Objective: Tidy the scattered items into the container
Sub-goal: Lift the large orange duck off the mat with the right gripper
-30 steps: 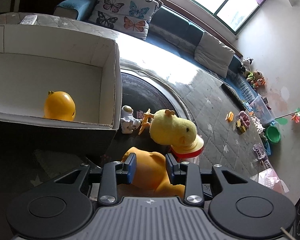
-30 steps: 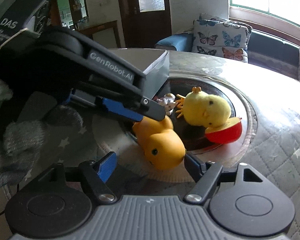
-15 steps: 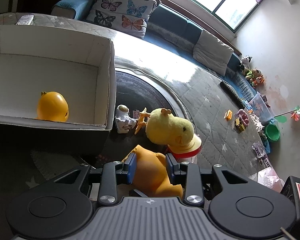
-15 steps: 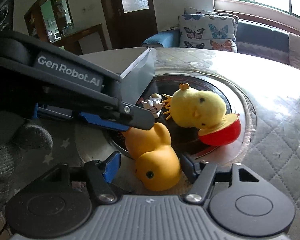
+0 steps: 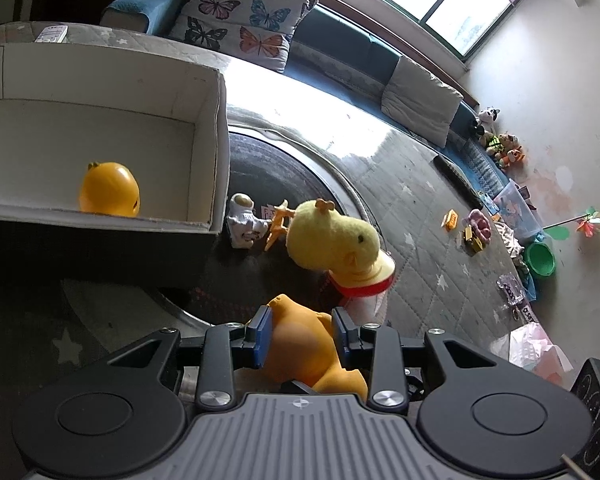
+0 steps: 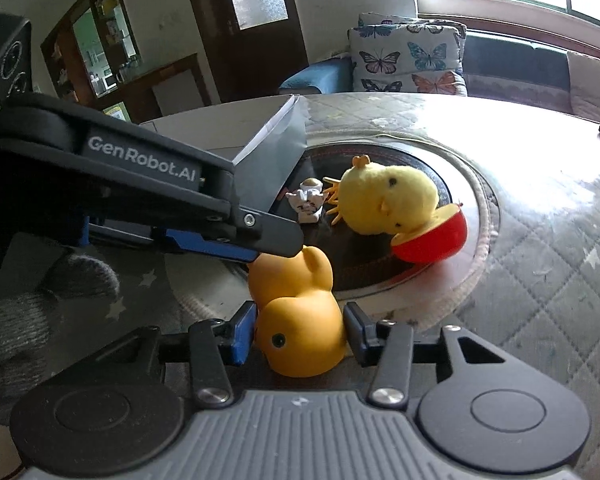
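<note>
An orange rubber duck (image 5: 308, 344) lies on the table. My left gripper (image 5: 300, 334) is shut on its body. My right gripper (image 6: 298, 336) is shut on its head (image 6: 300, 340); the left gripper's finger (image 6: 236, 224) crosses the right wrist view over the duck's tail. The white cardboard box (image 5: 216, 128) stands to the left and holds an orange ball toy (image 5: 109, 189). A yellow plush chick with a red base (image 5: 336, 244) and a small white astronaut figure (image 5: 244, 224) lie beside the box on the dark round disc (image 6: 380, 264).
A small orange toy (image 5: 278, 224) lies between astronaut and chick. The quilted table cover (image 5: 420, 216) carries small toys at the far right (image 5: 474, 232). A sofa with butterfly cushions (image 5: 240, 20) runs behind. A remote (image 5: 52, 34) lies beyond the box.
My right gripper has moved in and closed from wide open onto the duck's head. My left gripper stays shut on the duck's body and has shifted slightly.
</note>
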A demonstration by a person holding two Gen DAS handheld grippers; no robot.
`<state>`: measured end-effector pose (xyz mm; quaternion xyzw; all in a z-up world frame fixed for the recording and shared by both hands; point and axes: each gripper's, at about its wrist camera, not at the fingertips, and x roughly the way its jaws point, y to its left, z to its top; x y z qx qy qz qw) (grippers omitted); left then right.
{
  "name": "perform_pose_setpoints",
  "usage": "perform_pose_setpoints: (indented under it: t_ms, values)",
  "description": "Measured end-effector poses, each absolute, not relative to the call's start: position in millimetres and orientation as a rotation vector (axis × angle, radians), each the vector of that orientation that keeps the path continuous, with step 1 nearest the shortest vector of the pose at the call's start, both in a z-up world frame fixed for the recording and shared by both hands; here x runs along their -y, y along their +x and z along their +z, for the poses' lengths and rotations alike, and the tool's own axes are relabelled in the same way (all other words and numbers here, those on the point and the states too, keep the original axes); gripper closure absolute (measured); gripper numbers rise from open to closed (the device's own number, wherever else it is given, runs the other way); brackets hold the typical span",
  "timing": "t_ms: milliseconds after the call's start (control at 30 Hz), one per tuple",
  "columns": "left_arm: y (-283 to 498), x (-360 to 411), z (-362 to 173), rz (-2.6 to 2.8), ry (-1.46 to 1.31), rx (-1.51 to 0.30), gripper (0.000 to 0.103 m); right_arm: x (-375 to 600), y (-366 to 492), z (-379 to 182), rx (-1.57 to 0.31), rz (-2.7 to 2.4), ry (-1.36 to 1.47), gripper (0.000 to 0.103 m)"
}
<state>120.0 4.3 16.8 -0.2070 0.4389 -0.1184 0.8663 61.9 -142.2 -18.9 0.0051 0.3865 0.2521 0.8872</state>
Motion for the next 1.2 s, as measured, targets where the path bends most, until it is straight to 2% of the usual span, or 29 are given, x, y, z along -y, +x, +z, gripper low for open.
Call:
perform_pose_setpoints:
  t_ms: [1200]
  values:
    - [120,-4,11,-0.153,-0.493,-0.929,0.064,141,59,-25,-0.806,0.512,0.007,0.056]
